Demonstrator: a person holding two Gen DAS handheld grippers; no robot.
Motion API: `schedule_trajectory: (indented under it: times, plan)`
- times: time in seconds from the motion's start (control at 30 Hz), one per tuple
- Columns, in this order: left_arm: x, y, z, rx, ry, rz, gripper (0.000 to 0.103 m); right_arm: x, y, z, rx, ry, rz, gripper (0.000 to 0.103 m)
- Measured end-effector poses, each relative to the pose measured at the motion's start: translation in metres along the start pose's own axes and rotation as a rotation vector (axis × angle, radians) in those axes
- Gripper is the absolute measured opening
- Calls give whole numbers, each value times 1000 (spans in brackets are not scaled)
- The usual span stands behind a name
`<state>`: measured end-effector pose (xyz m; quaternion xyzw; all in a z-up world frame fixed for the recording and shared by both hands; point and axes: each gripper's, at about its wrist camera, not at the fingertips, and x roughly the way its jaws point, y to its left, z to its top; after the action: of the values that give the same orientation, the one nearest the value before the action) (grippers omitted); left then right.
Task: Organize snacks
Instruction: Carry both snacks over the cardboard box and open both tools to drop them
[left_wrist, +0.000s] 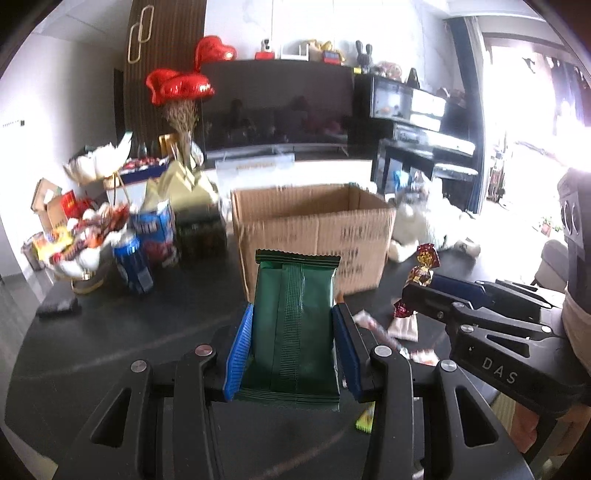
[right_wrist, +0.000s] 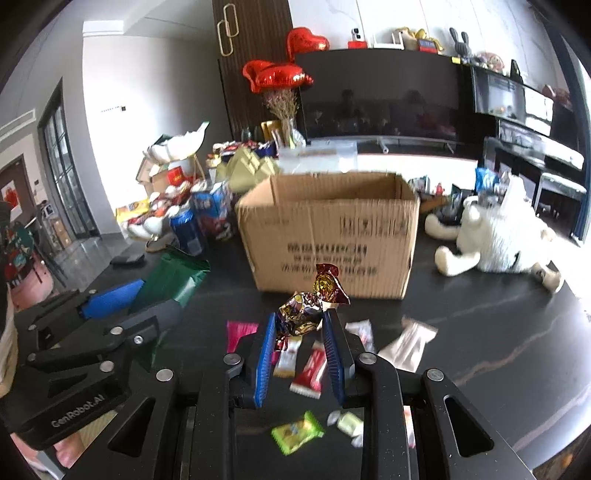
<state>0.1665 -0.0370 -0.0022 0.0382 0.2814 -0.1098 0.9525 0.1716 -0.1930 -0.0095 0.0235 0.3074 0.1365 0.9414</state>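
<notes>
Blue-padded fingers (left_wrist: 240, 354) of our left gripper (left_wrist: 291, 350) clamp green packet (left_wrist: 293, 325), upright, held above dark table (left_wrist: 110, 332). Our right gripper (right_wrist: 300, 347), jaws narrow, pinches gold-and-maroon foil candy (right_wrist: 301, 314). Readable: "DAS", "GenRobot.AI" on gripper bodies; cardboard box (right_wrist: 328, 229) print blurred. Box at 12 o'clock of both grippers; loose snacks (right_wrist: 295, 437) below on table.

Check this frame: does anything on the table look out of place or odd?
Yes: a white plush toy lies sprawled on the dark table right of the cardboard box, among snacks. Loose wrapped sweets lie scattered in front of the box.
</notes>
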Motion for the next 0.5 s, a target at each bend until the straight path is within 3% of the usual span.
schedule_trajectory:
  times: [0.2, 0.5]
  plan:
    - [8, 7, 37, 8, -27, 6, 43, 3, -3, 38, -11, -49, -10, 28]
    - [46, 17, 86, -10, 29, -8, 43, 32, -14, 89, 5, -51, 1, 28]
